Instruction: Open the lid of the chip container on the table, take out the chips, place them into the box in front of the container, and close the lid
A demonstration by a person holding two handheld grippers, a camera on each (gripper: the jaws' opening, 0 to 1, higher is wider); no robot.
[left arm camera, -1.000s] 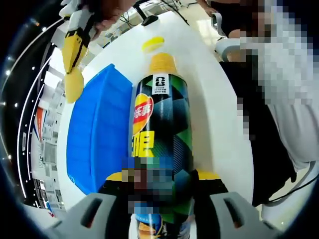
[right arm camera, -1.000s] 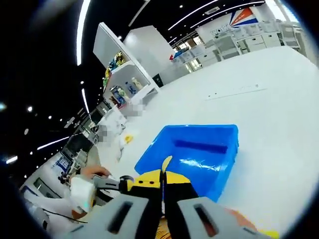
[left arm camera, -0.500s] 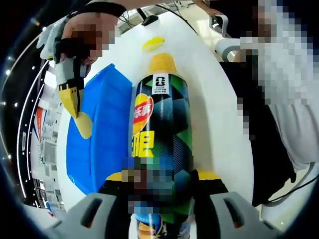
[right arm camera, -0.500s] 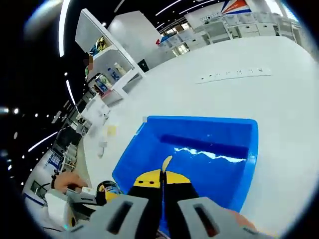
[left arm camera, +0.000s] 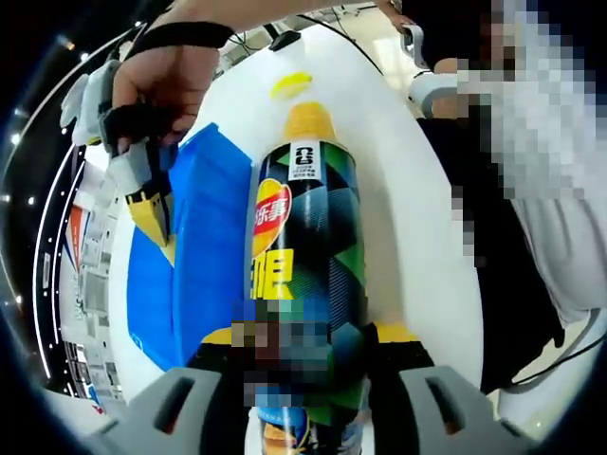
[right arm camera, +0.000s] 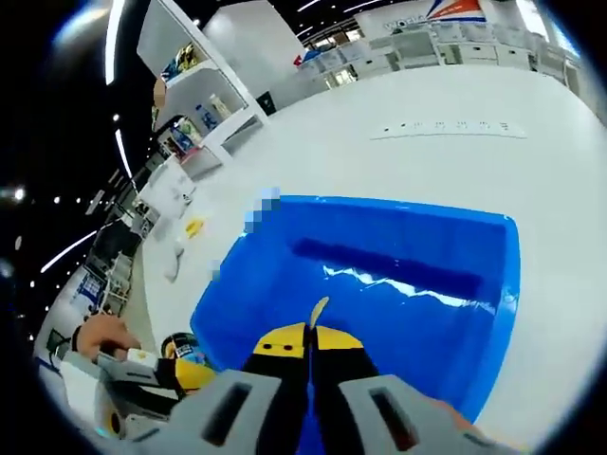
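Two grippers worked over a white table [left arm camera: 417,246]. Beside the blue box [right arm camera: 379,313], the left gripper [left arm camera: 308,365] clamped its jaws around the upright chip can [left arm camera: 305,256], whose yellow lid [left arm camera: 290,83] lay on the table beyond. A hand [left arm camera: 161,90] angled the right gripper [right arm camera: 310,341] down into the box, jaws pressed together on a single chip [right arm camera: 318,310].

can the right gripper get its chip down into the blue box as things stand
Probably yes. The right gripper, shut on a chip, hangs right over the blue box, whose open inside looks bare beneath it. The chip container, gripped by the left gripper, lies beside the box.
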